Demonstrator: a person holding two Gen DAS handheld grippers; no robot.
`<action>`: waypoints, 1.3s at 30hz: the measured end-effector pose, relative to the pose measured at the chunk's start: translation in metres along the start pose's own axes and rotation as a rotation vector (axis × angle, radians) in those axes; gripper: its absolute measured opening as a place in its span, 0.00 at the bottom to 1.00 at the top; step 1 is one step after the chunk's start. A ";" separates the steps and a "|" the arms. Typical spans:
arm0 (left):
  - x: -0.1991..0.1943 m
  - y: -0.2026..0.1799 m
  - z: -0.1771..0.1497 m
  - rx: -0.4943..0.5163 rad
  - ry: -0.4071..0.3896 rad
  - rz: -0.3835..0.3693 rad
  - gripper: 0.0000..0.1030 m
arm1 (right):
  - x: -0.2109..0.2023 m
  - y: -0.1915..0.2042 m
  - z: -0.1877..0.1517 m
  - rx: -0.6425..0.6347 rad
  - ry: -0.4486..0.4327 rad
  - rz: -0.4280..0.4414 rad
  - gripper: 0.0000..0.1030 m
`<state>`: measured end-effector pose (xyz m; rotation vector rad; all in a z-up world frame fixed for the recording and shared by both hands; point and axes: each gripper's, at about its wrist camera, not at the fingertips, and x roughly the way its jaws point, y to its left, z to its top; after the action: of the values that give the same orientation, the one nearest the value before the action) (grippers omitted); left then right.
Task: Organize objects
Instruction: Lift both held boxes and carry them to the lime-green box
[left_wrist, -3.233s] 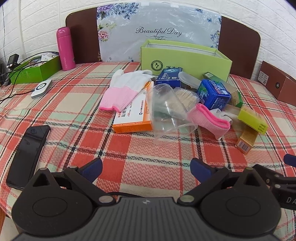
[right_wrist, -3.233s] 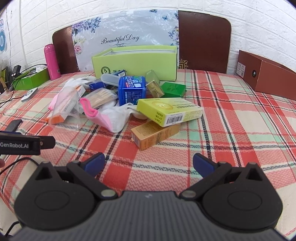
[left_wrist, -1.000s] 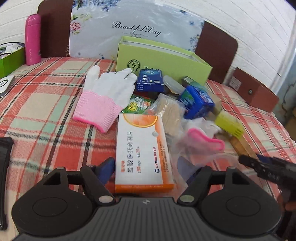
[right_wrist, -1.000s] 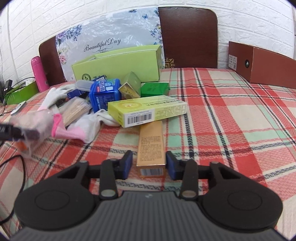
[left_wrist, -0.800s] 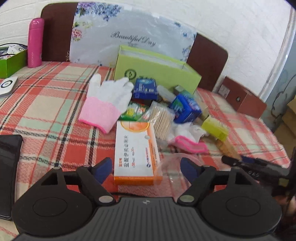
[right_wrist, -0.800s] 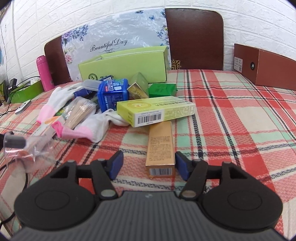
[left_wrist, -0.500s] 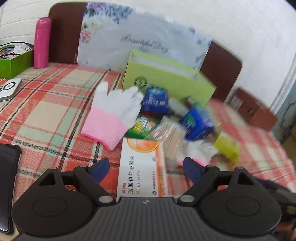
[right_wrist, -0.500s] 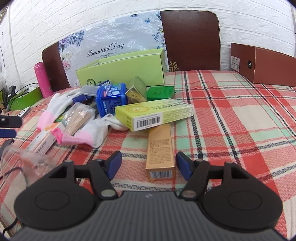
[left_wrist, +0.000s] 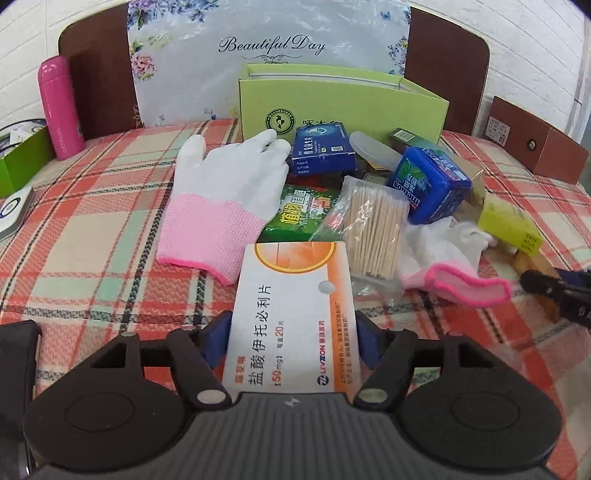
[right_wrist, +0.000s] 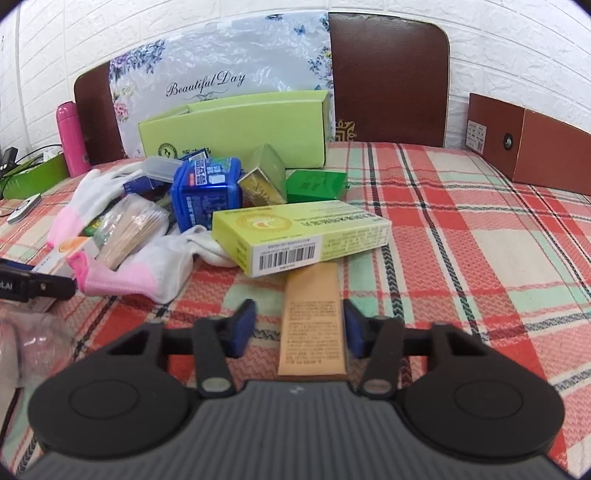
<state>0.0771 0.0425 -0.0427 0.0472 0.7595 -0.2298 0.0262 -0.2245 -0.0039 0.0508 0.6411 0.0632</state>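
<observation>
The left tongs (left_wrist: 291, 341) have just been closing and now clasp the orange-and-white medicine box (left_wrist: 291, 314) between their pads. The right tongs (right_wrist: 299, 326) have been closing around the tan box (right_wrist: 312, 325), right pad touching, left pad apart.

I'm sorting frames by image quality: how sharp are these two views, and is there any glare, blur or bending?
Left wrist view: sharp, the print on the orange-and-white medicine box is readable; the headboard bows with fisheye distortion. Right wrist view: also sharp, the barcode on the yellow-green box is crisp; only the clear plastic at the left edge looks hazy; soft sheen on the floral sheet.
</observation>
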 end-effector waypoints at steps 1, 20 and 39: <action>-0.001 -0.001 0.001 -0.002 0.000 -0.004 0.67 | -0.003 -0.003 -0.002 0.006 0.005 0.014 0.30; -0.051 0.001 0.107 0.073 -0.242 -0.066 0.67 | -0.045 0.014 0.094 -0.127 -0.161 0.264 0.30; 0.097 0.006 0.255 0.000 -0.296 -0.014 0.67 | 0.163 0.039 0.219 -0.146 -0.218 0.065 0.30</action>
<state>0.3189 -0.0014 0.0749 0.0072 0.4655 -0.2436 0.2860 -0.1793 0.0771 -0.0615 0.4154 0.1648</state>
